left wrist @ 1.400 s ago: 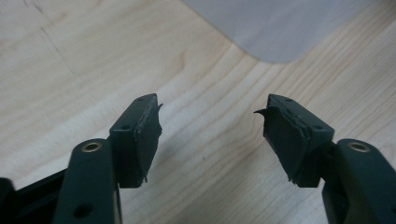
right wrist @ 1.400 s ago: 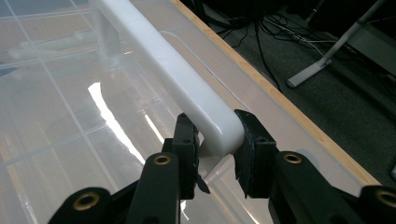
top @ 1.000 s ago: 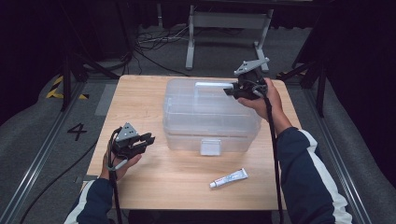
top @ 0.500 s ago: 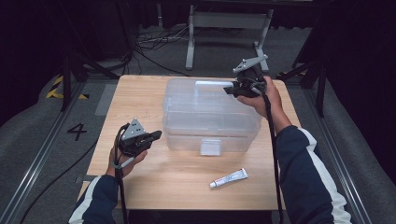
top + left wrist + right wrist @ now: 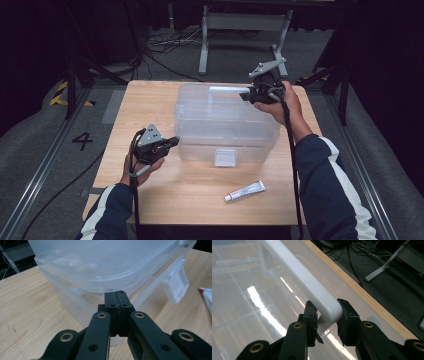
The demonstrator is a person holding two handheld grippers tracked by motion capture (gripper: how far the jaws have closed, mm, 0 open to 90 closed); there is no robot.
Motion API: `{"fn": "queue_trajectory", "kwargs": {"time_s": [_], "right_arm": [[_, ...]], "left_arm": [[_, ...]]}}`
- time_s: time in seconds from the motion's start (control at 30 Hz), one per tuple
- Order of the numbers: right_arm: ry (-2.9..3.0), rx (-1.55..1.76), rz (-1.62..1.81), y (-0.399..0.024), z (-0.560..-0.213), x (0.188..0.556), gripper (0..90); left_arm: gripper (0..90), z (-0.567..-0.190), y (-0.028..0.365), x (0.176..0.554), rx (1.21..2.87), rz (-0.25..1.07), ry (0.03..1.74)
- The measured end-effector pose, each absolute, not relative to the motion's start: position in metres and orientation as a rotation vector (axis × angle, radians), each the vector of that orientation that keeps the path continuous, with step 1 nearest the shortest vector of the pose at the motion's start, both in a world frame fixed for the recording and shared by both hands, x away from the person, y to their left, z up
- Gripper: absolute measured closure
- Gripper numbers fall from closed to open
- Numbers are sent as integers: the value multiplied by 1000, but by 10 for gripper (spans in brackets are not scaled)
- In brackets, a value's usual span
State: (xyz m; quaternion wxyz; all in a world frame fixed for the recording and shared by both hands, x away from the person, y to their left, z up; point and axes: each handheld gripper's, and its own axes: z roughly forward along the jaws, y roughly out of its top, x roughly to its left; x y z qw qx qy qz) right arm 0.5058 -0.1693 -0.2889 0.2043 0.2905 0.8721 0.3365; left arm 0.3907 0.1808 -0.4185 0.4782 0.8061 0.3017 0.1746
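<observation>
The clear plastic storage box (image 5: 226, 122) sits in the middle of the wooden table (image 5: 150, 100), lid on, with its white latch (image 5: 224, 157) on the side facing me. The box's white handle (image 5: 307, 283) runs along the top of the lid, toward the far edge.

My right claw (image 5: 247, 95) is clenched on the right-hand end of that handle. In the right gripper view the rounded end of the white bar sits squarely between my two black pads (image 5: 348, 320), one pressing each side, with the glossy lid just below. In the high view my right hand (image 5: 280, 100) holds this claw over the box's far right corner, pointing left along the lid.

My left claw (image 5: 174, 141) is clamped tight on nothing; its jaws have just been closing, and in the left gripper view the two pads (image 5: 111, 306) meet flat with no gap. The tips sit just under the overhanging rim of the lid, at the box's near left corner, right up against the clear wall; whether they touch it I cannot tell. My left hand (image 5: 142, 162) carries this claw beside the left end of the box, above the tabletop.

A small white tube (image 5: 244, 190) lies on the table nearer me than the box, well apart from both claws.
</observation>
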Motion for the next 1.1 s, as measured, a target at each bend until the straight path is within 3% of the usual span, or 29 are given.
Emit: {"fn": "queue_trajectory", "kwargs": {"time_s": [0.33,0.43,0.7,1.1], "right_arm": [[2406,780,896,-166,-287,500,697],[2398,768,881,-168,-286,497,643],[2371,733,907,-181,-277,480,623],[2230,741,1003,-250,-268,446,564]], "left_arm": [[898,-418,182,391,1974,431,736],[898,-418,182,392,1974,429,738],[898,-418,181,392,1976,429,738],[899,-416,179,392,2001,453,728]]}}
